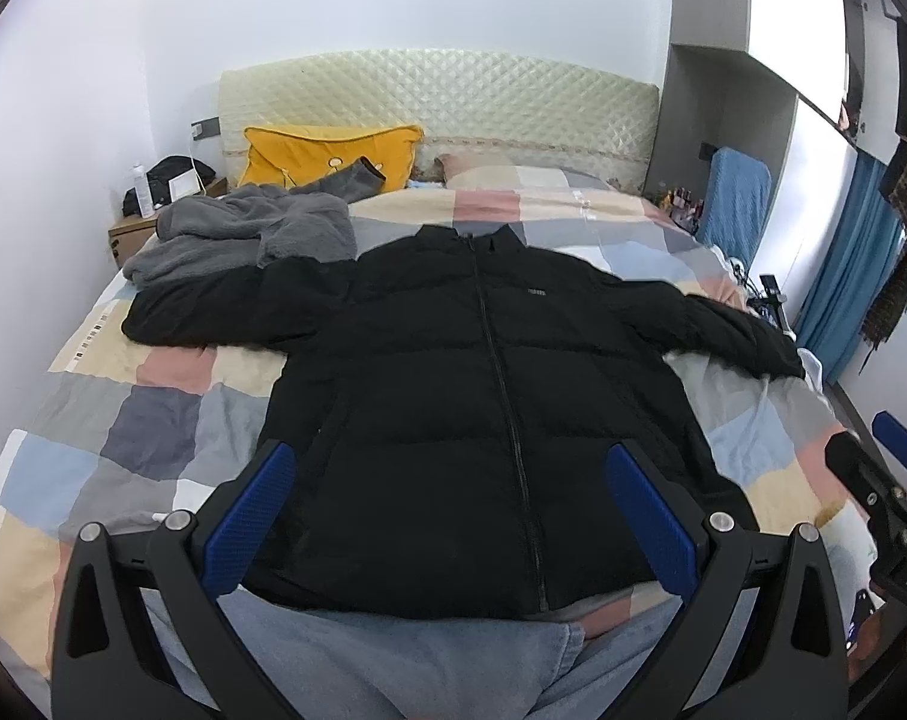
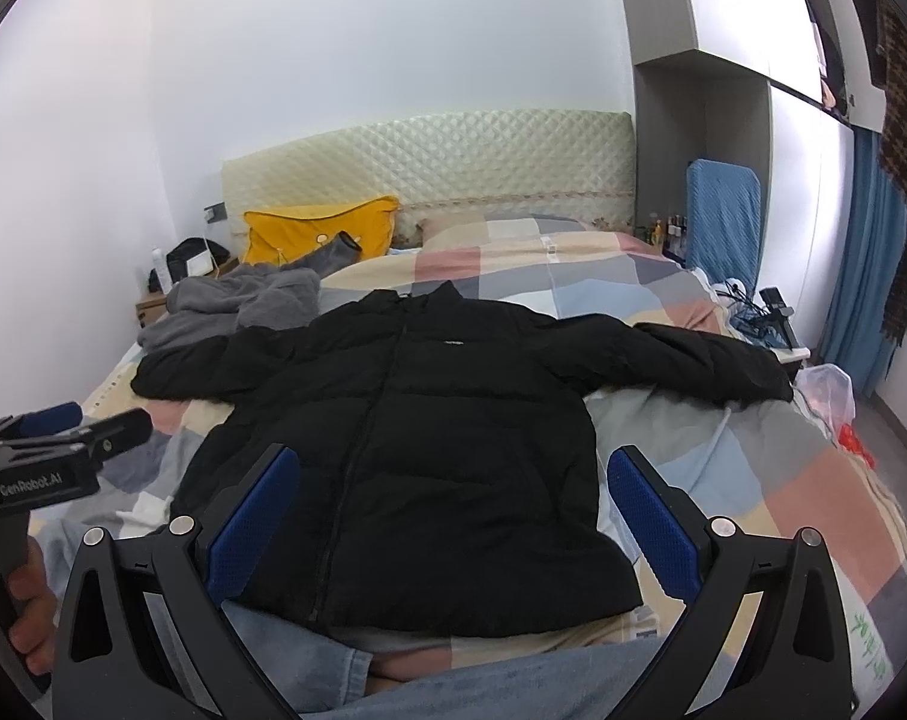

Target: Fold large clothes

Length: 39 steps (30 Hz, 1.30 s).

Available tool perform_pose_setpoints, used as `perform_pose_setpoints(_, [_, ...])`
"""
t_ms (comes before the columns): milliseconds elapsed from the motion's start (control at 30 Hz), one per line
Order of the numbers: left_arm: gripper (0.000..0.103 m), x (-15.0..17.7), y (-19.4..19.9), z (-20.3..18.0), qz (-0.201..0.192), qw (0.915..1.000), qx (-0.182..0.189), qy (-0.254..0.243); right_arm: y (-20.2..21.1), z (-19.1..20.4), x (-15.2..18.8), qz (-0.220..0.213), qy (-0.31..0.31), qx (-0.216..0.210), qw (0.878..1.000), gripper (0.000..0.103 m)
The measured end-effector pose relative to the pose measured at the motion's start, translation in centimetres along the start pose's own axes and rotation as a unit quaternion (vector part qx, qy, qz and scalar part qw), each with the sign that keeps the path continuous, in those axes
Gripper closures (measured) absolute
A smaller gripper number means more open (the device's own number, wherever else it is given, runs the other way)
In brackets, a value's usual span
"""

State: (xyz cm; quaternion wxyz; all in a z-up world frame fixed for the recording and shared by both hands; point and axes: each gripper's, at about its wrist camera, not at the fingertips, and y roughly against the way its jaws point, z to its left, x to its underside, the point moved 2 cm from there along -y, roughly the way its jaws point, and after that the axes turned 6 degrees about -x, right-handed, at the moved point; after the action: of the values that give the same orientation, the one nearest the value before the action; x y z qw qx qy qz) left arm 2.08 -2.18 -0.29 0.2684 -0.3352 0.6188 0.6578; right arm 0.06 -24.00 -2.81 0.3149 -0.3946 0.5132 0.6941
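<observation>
Your black puffer jacket (image 1: 453, 396) lies face up and zipped on the bed's patchwork quilt (image 1: 153, 420), both sleeves spread out to the sides, collar toward the quilted headboard (image 1: 441, 96). Your left tool (image 1: 453, 516) is released, fingers wide apart above the hem, holding nothing. Your right tool (image 2: 453, 516) is released too, hovering over the jacket's lower right. A grey fleece garment (image 1: 243, 228) sits by the left sleeve.

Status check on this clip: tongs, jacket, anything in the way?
Left tongs open, empty; right tongs open, empty. Black jacket flat on the bed, zipped, sleeves spread, unfolded. Grey fleece touches its left-side sleeve.
</observation>
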Motion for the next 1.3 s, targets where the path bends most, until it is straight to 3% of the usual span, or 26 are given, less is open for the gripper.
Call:
perform_pose_setpoints(400, [0.000,-3.0,0.0,-0.2,-0.015,0.9990,0.015,0.039,-1.7,-3.5,-4.3,-0.039,-0.035,-0.010,0.999,0.000])
perform_pose_setpoints(500, [0.000,-4.0,-1.1,-0.5,-0.009,0.9982,0.039,0.045,-3.5,-5.0,-5.3,-0.040,-0.032,0.015,0.999,0.000])
perform_pose_setpoints(800, [0.000,-7.0,-3.6,-1.3,-0.025,0.9988,0.039,0.017,-7.8,-10.3,-7.6,-0.062,-0.036,0.038,0.997,0.000])
perform_pose_setpoints(967, [0.000,-8.6,-5.6,-1.7,-0.052,0.9979,0.035,0.018,-11.2,-13.5,-7.4,-0.081,-0.046,0.078,0.993,0.000])
perform_pose_setpoints(1167, [0.000,-8.6,-9.2,-2.0,-0.074,0.9966,0.036,0.001,-16.2,-17.7,-6.1,-0.060,-0.075,0.112,0.989,0.000])
perform_pose_setpoints(1300, [0.000,-7.9,-12.1,-1.4,-0.061,0.9973,0.042,-0.001,-18.0,-19.5,-5.8,-0.052,-0.092,0.110,0.988,0.000])
